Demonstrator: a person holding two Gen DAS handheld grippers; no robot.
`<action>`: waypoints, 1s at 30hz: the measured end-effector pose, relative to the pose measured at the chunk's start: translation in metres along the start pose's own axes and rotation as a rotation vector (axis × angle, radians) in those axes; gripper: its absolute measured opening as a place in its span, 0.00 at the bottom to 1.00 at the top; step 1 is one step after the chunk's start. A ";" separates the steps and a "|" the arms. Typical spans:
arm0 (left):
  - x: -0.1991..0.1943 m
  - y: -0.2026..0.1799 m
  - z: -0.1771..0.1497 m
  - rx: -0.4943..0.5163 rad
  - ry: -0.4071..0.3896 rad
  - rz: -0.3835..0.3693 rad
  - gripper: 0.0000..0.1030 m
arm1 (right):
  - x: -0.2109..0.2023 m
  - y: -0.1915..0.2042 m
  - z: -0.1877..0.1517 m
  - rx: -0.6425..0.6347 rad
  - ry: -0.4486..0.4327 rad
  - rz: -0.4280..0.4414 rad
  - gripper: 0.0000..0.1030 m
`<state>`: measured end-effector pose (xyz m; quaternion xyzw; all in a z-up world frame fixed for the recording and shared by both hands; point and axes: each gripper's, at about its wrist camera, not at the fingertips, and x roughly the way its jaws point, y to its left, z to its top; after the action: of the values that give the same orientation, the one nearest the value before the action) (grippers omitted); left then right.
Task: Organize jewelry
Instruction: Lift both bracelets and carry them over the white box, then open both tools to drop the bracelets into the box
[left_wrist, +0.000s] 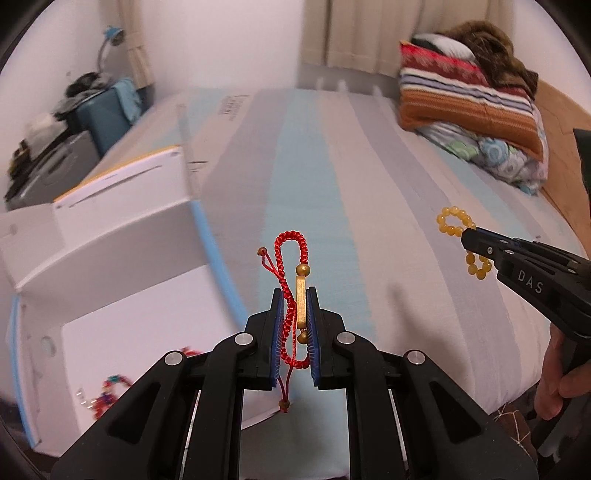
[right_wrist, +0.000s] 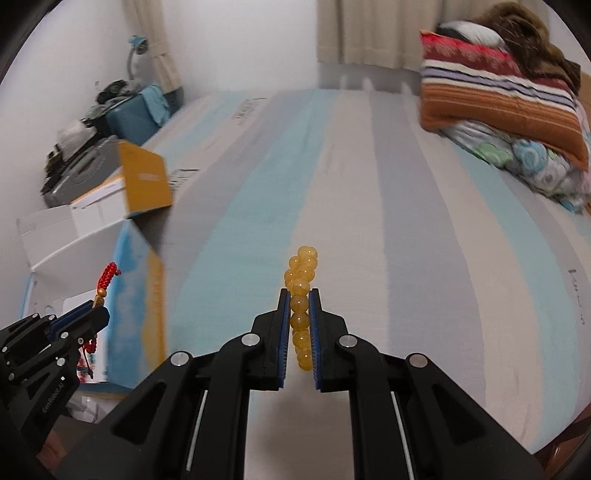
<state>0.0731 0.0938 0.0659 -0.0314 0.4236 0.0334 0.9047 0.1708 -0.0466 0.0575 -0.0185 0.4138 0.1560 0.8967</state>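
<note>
My left gripper (left_wrist: 296, 295) is shut on a red braided bracelet (left_wrist: 291, 258) with a gold bar and gold beads, held above the striped bed. It also shows at the left of the right wrist view (right_wrist: 107, 277). My right gripper (right_wrist: 299, 295) is shut on a yellow bead bracelet (right_wrist: 301, 291), held above the bed; in the left wrist view that bracelet (left_wrist: 452, 219) sticks out of the right gripper (left_wrist: 467, 234). An open white box (left_wrist: 122, 332) lies left of the left gripper, with colourful jewelry (left_wrist: 107, 391) inside it.
The bed (right_wrist: 369, 184) has a striped blue, grey and white cover. Folded blankets (left_wrist: 469, 96) are piled at the far right. The box's flaps (right_wrist: 144, 181) stand up at the bed's left edge. A cluttered side table (left_wrist: 55, 147) with a lamp stands beyond it.
</note>
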 end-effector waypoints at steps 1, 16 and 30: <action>-0.004 0.007 -0.001 -0.006 -0.004 0.009 0.11 | -0.003 0.008 0.000 -0.009 -0.005 0.004 0.09; -0.053 0.151 -0.049 -0.166 -0.008 0.167 0.11 | -0.028 0.160 -0.006 -0.173 -0.059 0.144 0.09; -0.022 0.227 -0.096 -0.293 0.111 0.200 0.11 | 0.037 0.243 -0.039 -0.239 0.150 0.171 0.09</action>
<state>-0.0341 0.3110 0.0147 -0.1222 0.4644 0.1829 0.8579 0.0931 0.1878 0.0271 -0.1011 0.4580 0.2781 0.8382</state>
